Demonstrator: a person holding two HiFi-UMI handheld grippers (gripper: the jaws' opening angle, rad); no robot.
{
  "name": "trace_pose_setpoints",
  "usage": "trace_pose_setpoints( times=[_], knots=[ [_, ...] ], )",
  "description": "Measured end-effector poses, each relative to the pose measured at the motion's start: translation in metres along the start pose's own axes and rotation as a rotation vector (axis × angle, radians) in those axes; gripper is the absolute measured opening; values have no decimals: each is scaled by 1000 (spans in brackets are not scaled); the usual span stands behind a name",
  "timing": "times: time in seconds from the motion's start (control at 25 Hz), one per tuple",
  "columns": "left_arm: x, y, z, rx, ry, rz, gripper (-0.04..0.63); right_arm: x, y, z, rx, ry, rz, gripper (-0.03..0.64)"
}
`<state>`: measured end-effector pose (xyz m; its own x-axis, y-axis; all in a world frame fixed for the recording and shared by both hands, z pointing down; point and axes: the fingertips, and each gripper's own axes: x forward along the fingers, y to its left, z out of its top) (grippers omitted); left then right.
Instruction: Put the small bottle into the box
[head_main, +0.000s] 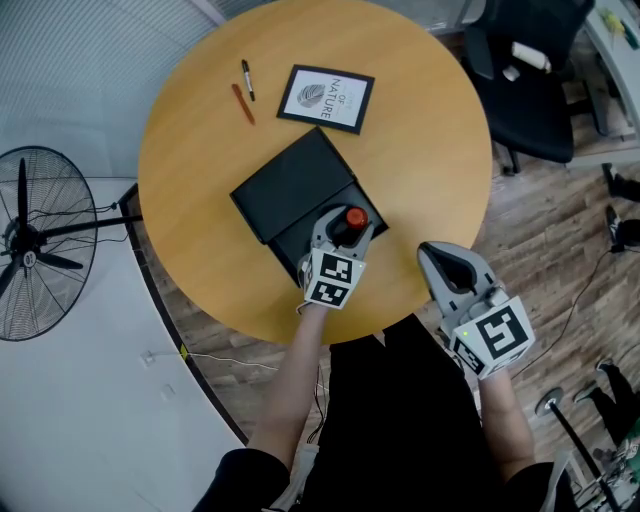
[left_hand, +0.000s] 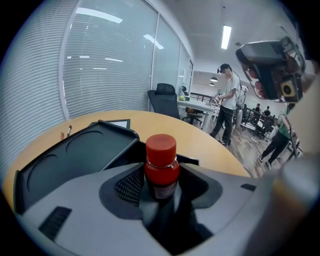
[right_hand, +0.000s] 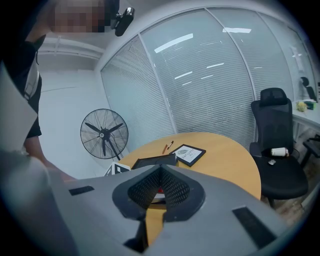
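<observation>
The small bottle (head_main: 355, 216), in the left tool (head_main: 345, 228), is over the near end of the box (head_main: 290, 185) on the worktop (head_main: 200, 150); pens (head_main: 246, 80) and a booklet (head_main: 325, 98) lie behind the box.

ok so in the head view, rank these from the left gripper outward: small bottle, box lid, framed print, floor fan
1. small bottle, held between the left gripper's jaws
2. box lid, lying open just ahead-left
3. framed print, farther ahead
4. floor fan, far off to the left
</observation>
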<state>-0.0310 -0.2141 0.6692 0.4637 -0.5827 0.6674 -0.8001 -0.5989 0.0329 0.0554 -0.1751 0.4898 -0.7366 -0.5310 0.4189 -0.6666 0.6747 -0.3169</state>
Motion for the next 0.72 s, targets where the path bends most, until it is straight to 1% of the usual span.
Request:
trace_pose_setpoints(
  times=[0.2, 0.52, 0.72],
  knots=[
    [1, -5, -4, 14, 20, -15, 206, -1, 2, -2, 4, 3, 1, 9],
    [-1, -5, -6, 15, 35, -23, 206, 1, 10, -1, 5, 2, 12, 9],
    [-5, -4, -4, 18, 24, -27, 207, 1, 16, -3, 5, 3, 14, 9]
  ],
)
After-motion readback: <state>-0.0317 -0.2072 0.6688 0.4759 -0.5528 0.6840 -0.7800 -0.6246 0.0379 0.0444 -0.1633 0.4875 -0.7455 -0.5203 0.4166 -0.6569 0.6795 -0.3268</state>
